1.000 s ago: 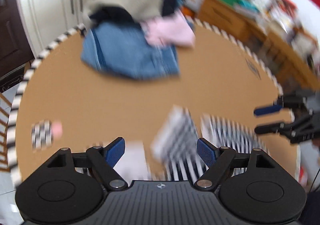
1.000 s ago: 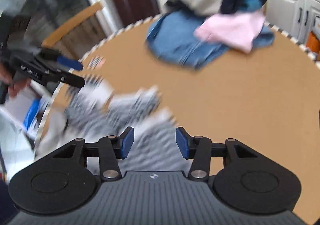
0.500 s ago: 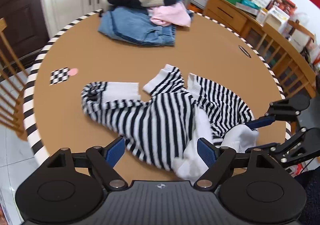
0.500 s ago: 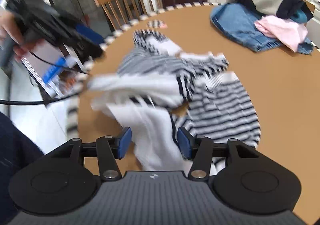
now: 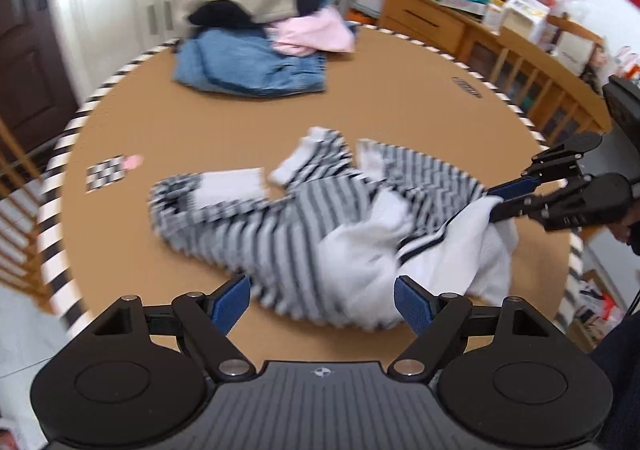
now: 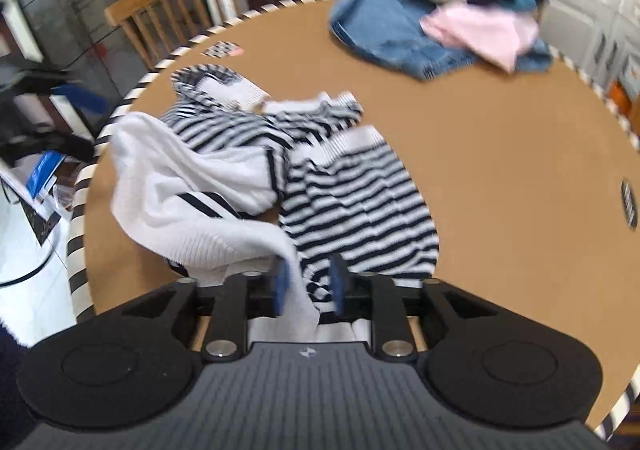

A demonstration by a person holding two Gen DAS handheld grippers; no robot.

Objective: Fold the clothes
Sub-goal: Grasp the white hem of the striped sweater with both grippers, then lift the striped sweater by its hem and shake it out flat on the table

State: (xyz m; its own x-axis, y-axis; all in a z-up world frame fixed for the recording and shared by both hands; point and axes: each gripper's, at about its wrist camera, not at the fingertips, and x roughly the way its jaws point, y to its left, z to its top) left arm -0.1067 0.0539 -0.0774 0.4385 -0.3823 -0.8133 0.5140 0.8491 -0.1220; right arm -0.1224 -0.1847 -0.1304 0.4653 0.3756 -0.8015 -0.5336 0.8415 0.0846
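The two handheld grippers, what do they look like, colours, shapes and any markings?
Both match. The left gripper has a ribbed dark grey body with a small round emblem, flanked by two round black housings. Black linkage arms with silver pivot pins carry blue pads on the jaws. The right gripper is the same build.
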